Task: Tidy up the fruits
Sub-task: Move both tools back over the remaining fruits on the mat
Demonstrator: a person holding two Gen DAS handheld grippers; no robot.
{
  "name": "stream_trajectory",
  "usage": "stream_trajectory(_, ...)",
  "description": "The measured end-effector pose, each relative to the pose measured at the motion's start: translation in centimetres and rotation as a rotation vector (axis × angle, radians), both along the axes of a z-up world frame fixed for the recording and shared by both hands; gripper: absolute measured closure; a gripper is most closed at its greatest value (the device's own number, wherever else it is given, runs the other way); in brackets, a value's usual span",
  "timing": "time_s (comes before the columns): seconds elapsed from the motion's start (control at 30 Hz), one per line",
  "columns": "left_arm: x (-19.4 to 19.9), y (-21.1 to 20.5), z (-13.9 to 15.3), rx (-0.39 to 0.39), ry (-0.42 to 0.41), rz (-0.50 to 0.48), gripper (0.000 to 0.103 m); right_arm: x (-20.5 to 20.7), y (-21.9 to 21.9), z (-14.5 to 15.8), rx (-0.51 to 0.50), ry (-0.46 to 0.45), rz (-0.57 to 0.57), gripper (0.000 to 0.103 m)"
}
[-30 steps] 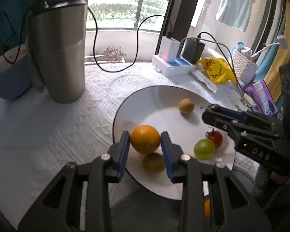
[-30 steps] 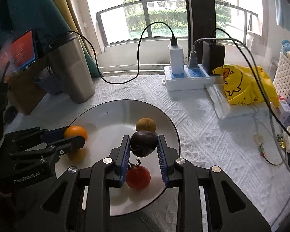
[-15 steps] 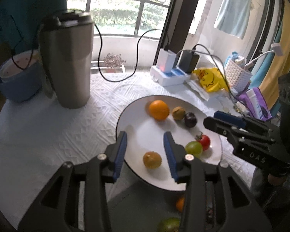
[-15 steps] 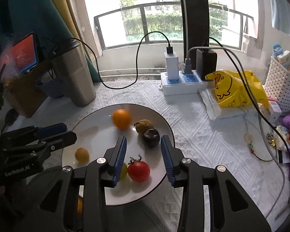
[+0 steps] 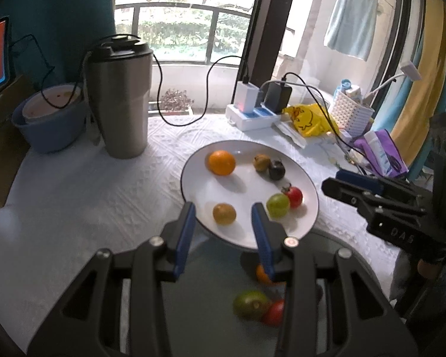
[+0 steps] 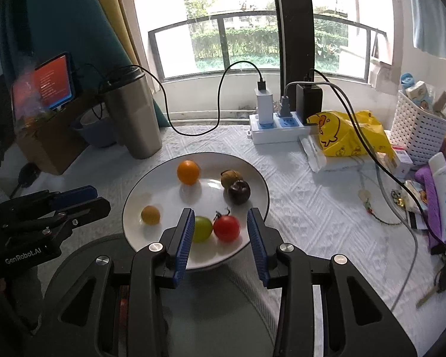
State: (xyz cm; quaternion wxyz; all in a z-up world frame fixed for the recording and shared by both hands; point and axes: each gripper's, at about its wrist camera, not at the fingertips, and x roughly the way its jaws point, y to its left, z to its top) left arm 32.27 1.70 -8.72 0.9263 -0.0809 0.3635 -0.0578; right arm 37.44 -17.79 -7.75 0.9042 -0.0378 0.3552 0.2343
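Both black grippers with blue pads are hanging over the near edge of the round white plate (image 6: pixel 254 178), each with its jaws standing apart and gripping nothing. The left gripper (image 5: pixel 223 226) is framing the small yellow-brown fruit (image 5: pixel 224 214) without touching it. The right gripper (image 6: pixel 220 238) is framing the red tomato with a green stalk (image 6: pixel 227 228) and, at its left pad, the green round fruit (image 6: pixel 202 228), pressing neither.

The orange (image 6: pixel 188 172) is lying at the far left of the plate. The dark purple plum (image 6: pixel 238 191) is sitting at the far right, touching the brownish-green fruit (image 6: pixel 230 177) just behind it.

Beyond the plate, on the white textured tablecloth (image 6: pixel 312 208), a tall steel tumbler with a black lid (image 5: pixel 120 101) is standing at the left and a white power strip (image 6: pixel 278 131) at the far right.
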Motion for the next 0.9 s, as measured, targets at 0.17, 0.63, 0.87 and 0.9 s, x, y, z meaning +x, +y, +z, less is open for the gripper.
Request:
stream_trajectory(0.17, -1.5, -0.3, -0.2, 0.0, 0.006, -0.001, 0.062, -1.5, -0.3, 0.1, -0.002, -0.002, 0.002, 0.064)
stream_trajectory(0.63, -4.6, -1.5, -1.3, -0.003, 0.03, -0.013, 0.062, -5.0, -0.8, -0.8, -0.005, 0.019, 0.016, 0.064)
stream_trajectory(0.87, -5.7, -2.0, -2.4, -0.003, 0.057, -0.011, 0.062, -6.3, -0.5, -1.8, -0.003, 0.05, 0.04, 0.064)
stream_trajectory(0.9, -5.8, -2.0, -2.5, -0.004, 0.059, -0.01, 0.062, -6.5, -0.4, -2.0, -0.002, 0.055, 0.044, 0.064)
